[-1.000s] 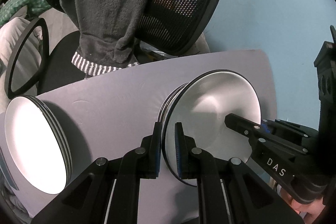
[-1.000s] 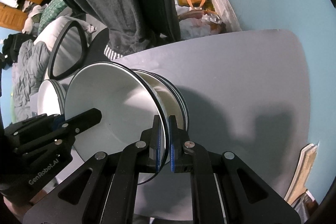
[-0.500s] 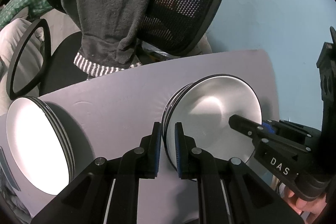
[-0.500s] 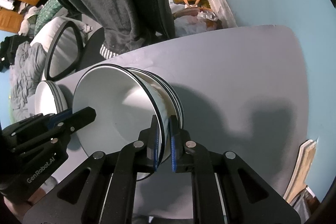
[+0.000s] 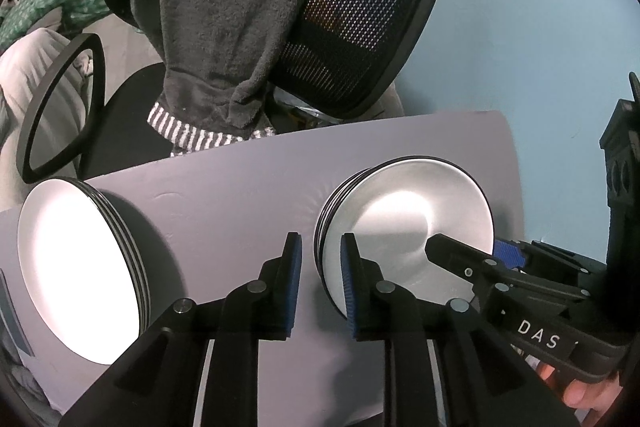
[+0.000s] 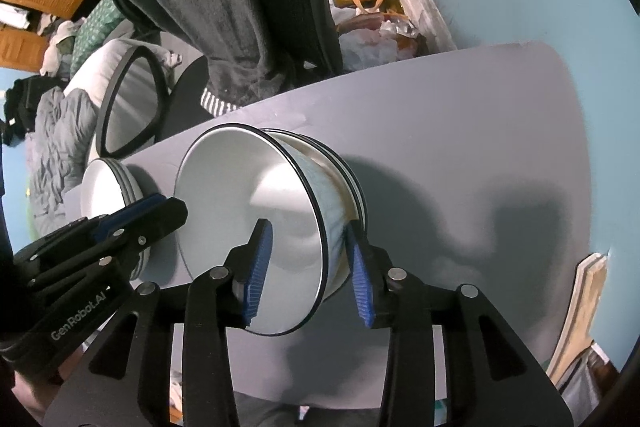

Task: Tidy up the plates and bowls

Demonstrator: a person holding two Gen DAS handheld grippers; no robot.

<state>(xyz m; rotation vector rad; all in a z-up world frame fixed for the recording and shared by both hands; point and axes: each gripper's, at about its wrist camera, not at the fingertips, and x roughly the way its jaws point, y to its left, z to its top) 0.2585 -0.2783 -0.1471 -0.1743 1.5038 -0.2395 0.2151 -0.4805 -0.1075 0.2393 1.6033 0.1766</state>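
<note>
Both grippers have just been opening. Right gripper straddles the top bowl rim, pads clear of it; left gripper likewise released. Bowl sits nested on the bowl stack, frame centre; plate stack lower left on the table.

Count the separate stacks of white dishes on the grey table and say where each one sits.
2. A stack of white black-rimmed bowls stands mid-table between the two tools; a stack of flat white black-rimmed plates lies nearer the table's edge, below the black office chair. Other dishes may sit out of view.
</note>
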